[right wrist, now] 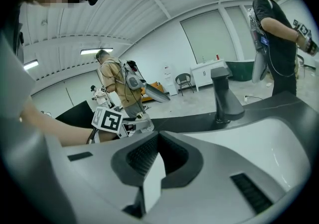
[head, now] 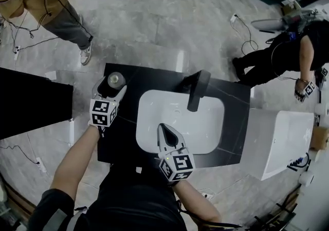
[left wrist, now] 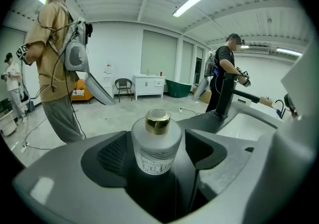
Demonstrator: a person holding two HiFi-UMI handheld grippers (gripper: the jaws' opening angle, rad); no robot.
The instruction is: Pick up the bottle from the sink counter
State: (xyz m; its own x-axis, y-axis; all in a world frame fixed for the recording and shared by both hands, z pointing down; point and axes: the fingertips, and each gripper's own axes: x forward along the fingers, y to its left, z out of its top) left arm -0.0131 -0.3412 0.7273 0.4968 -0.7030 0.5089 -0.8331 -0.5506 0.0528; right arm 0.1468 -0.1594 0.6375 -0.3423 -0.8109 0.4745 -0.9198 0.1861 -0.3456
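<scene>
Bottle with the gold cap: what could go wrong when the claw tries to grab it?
1. The left claw is open around the bottle, not squeezing it. Lifting now would likely leave it behind.
2. The bottle stands near the counter corner. A sideways bump might knock it onto the floor.
3. It looks round and smooth, so a weak squeeze could let it slip.

No word or number can be read anywhere. The bottle [left wrist: 157,138], between the jaws of the left claw [left wrist: 158,154], carries a pale label [left wrist: 152,161] with a thin line drawing. There is maybe small print in it, but it is too blurred to tell. The left cube [head: 102,113] behind that claw and the right cube [head: 178,166] behind the right claw [head: 164,128] show only black-and-white square patterns.
</scene>
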